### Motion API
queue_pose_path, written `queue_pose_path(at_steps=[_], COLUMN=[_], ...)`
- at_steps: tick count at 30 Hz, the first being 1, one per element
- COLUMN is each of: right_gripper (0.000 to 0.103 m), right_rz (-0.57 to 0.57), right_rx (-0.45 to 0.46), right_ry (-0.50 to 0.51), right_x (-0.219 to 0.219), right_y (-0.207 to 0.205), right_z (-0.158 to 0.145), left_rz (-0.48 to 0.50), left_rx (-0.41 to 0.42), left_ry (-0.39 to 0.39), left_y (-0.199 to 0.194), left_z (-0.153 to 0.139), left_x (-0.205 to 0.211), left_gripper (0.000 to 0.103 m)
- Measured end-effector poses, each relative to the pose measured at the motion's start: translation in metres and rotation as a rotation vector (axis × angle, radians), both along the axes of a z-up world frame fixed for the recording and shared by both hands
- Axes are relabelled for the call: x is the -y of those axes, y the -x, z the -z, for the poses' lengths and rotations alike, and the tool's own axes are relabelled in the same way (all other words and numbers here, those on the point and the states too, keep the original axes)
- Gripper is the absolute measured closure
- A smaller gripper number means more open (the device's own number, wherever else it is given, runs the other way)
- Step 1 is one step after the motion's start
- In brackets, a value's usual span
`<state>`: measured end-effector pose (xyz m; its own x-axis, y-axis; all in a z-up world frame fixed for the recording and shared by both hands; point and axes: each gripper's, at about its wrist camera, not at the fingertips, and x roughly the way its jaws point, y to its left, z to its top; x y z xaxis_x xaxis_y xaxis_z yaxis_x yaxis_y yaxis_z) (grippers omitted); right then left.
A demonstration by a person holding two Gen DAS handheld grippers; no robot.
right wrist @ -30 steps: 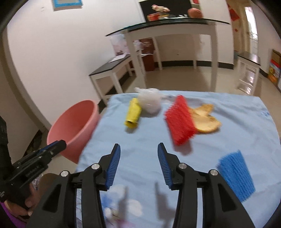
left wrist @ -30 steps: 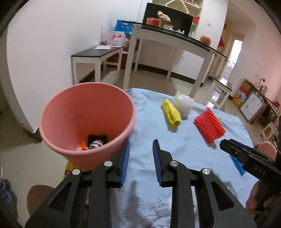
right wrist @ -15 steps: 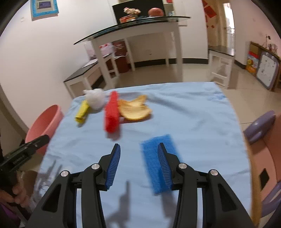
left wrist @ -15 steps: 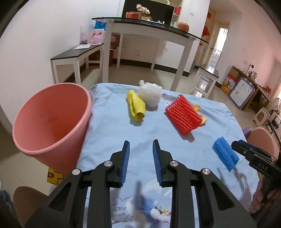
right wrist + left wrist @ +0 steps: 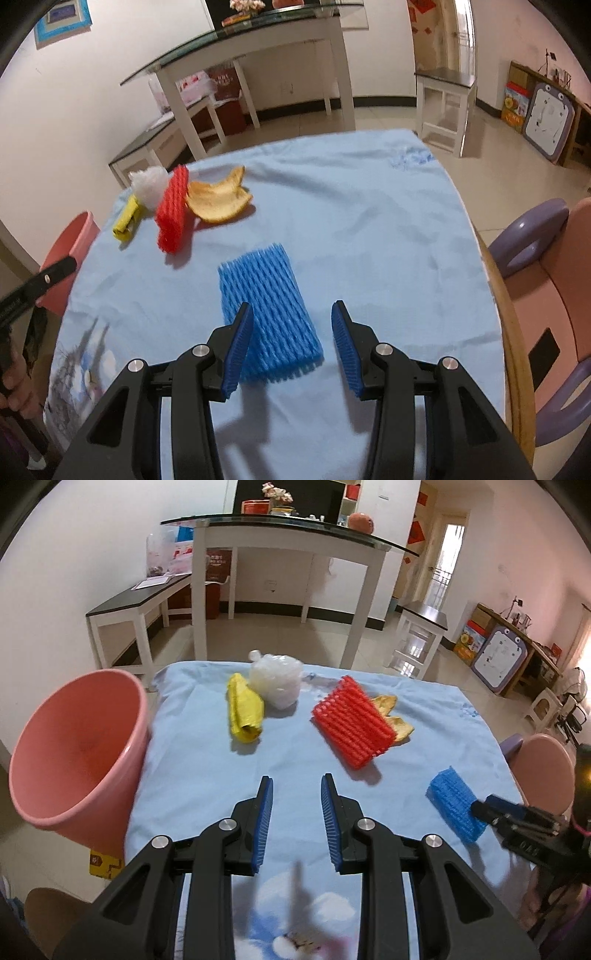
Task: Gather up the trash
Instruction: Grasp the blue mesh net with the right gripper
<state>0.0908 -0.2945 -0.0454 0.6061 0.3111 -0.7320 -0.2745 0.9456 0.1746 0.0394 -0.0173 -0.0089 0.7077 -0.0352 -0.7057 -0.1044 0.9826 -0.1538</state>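
A pink bin (image 5: pixel 74 749) stands at the table's left edge. On the blue cloth (image 5: pixel 207 775) lie a yellow wrapper (image 5: pixel 243 712), a white plastic wad (image 5: pixel 275 679), a red foam net (image 5: pixel 351 727), orange peel (image 5: pixel 391 716) and a blue foam net (image 5: pixel 266 310). My right gripper (image 5: pixel 291 332) is open, its fingers on either side of the blue net's near end; it also shows in the left wrist view (image 5: pixel 480 808). My left gripper (image 5: pixel 295 808) is open and empty above the cloth, right of the bin.
A pink and purple chair (image 5: pixel 546 280) stands at the table's right side. White side tables (image 5: pixel 122 620) and a glass-topped table (image 5: pixel 295 535) stand beyond the far edge. A brown stool (image 5: pixel 48 908) is at the near left.
My right gripper swung right and moved forward over the blue foam net, which now lies between its fingers. My left gripper turned away from the bin toward the table's middle.
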Motion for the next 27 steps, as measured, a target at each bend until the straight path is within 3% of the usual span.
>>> queue_pose_path(at_steps=[9, 14, 18, 22, 27], right_gripper=[0.095, 0.096, 0.096, 0.096, 0.096], right_rz=[-0.027, -0.035, -0.038, -0.04, -0.048], right_rx=[-0.021, 0.004, 0.026, 0.024, 0.023], right_ry=[-0.037, -0.089, -0.124, -0.158, -0.171], right_x=[0.0, 0.005, 0.009, 0.012, 0.012], right_y=[0.001, 0.005, 0.008, 0.007, 0.007], right_z=[0.006, 0.002, -0.001, -0.002, -0.003], left_rz=[0.088, 0.09, 0.031, -0.023, -0.025], left_rx=[-0.018, -0.022, -0.056, -0.112, -0.129], left_ry=[0.001, 0.021, 0.035, 0.093, 0.132], left_y=[-0.031, -0.055, -0.078, -0.097, -0.102], left_z=[-0.001, -0.001, 0.003, 0.014, 0.017], left_x=[0.037, 0.055, 0.058, 0.053, 0.053], left_gripper=[0.076, 0.076, 0.076, 0.076, 0.076])
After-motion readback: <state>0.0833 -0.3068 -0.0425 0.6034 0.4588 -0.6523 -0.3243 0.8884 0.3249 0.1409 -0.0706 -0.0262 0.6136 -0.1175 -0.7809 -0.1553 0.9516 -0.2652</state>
